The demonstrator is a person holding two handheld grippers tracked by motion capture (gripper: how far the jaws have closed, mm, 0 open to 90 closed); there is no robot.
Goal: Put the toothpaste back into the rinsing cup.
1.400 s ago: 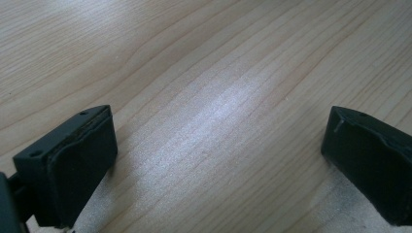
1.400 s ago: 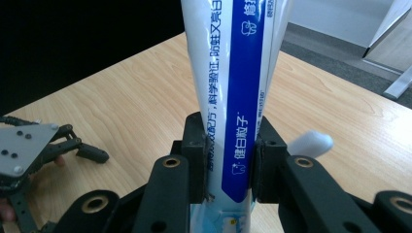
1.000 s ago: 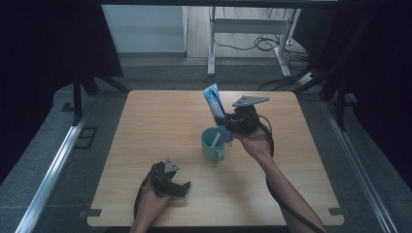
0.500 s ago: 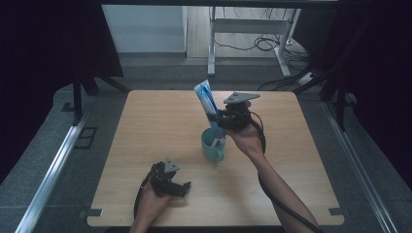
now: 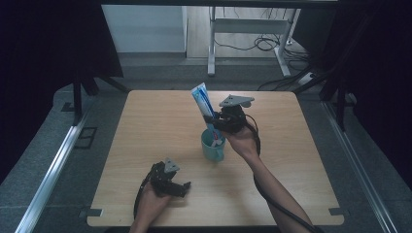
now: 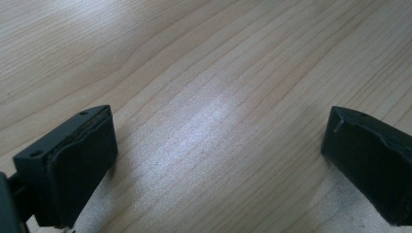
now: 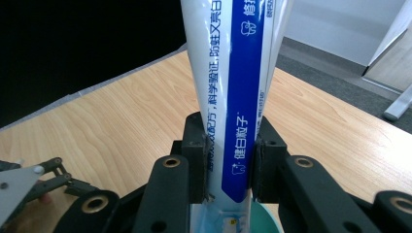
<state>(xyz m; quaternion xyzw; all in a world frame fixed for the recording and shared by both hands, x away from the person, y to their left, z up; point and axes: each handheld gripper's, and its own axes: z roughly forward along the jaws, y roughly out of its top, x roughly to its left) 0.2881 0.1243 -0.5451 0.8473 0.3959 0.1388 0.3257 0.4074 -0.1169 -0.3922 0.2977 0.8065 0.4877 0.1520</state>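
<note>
Right gripper (image 5: 217, 121) clamped on toothpaste tube (image 5: 202, 101), its cap seemingly inside teal cup (image 5: 212, 145), left gripper (image 5: 183, 188) at seven o'clock, jaws apart on table (image 5: 145, 126)

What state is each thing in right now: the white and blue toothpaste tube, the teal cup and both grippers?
White and blue toothpaste tube: clamped, tilted, lower end in the cup.
Teal round cup: upright on the wooden table, mouth open, something small inside besides the tube.
Right gripper: shut on the tube, above the cup.
Left gripper: open, nothing between its jaws, low over bare wood.
</note>
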